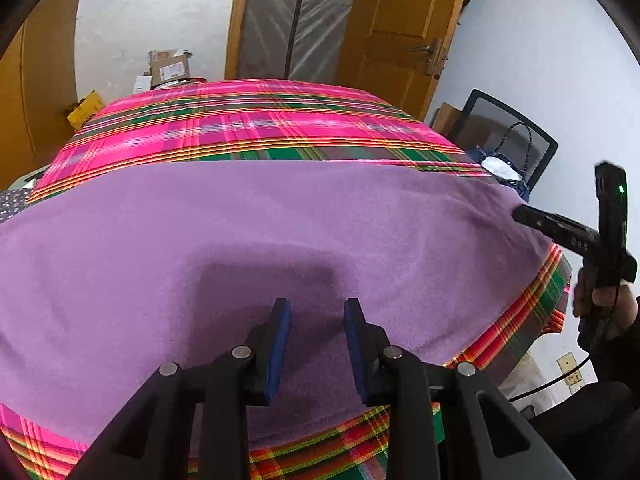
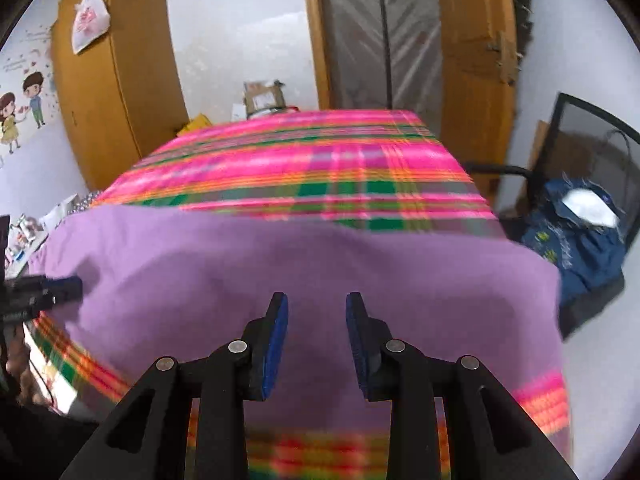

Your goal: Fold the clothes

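Observation:
A purple fleece cloth (image 1: 256, 248) lies spread flat over the near half of a table covered in pink, green and orange plaid (image 1: 248, 124). My left gripper (image 1: 317, 308) hovers open just above the cloth's near middle, nothing between its blue pads. In the right wrist view the same purple cloth (image 2: 304, 264) fills the foreground, and my right gripper (image 2: 317, 302) is open over its near part, empty. The right gripper's body (image 1: 576, 236) shows at the cloth's right edge, held by a hand. The left gripper's tip (image 2: 60, 286) shows at the cloth's left edge.
An office chair (image 2: 592, 160) with a blue denim garment (image 2: 576, 232) stands right of the table. A wooden door (image 1: 404, 24) and plastic-covered doorway are behind. A wooden wardrobe (image 2: 116, 64) stands at the back left, and cardboard boxes (image 1: 170, 66) sit beyond the far edge.

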Demonstrator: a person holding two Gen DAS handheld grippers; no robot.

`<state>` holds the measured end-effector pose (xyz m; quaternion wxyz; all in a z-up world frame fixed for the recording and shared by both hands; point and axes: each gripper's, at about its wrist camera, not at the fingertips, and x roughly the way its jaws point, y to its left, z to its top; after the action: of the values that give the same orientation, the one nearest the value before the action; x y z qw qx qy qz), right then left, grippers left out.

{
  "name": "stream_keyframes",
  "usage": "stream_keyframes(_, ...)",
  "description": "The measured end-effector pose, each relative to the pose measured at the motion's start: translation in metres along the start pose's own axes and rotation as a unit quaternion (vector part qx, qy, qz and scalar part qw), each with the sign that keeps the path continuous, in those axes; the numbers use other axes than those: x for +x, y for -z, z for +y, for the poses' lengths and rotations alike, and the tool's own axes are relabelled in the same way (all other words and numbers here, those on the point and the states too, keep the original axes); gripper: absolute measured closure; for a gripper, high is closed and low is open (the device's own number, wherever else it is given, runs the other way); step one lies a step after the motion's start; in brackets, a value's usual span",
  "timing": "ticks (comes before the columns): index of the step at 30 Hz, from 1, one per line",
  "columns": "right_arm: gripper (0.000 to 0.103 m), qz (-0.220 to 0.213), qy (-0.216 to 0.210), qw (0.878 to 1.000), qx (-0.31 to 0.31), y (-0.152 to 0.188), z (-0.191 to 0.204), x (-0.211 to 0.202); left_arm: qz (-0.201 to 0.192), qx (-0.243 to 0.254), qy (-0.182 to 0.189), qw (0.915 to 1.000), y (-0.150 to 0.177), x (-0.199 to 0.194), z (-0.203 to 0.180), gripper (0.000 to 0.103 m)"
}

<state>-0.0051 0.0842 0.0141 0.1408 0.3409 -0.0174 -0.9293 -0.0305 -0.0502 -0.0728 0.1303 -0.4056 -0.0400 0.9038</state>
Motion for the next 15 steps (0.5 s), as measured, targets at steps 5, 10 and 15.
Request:
stream_keyframes(5,0.072,0.021,-0.041,0.999,-0.009,-0.02,0.023,0.032,-0.002,-0.02,-0.031,0.9993,0.0,-0.003,0.011,0.075)
stream_keyframes(10,0.072,0.069,-0.027,0.997,-0.012,-0.036,0.031,0.07,-0.006,-0.04,-0.058,0.9975,-0.001,-0.006,0.024,0.076)
stream_keyframes(15,0.072,0.072,-0.019,0.997,-0.008,-0.045,0.03,0.078,-0.012,-0.053,-0.07,0.996,-0.006,-0.008,0.038,0.076)
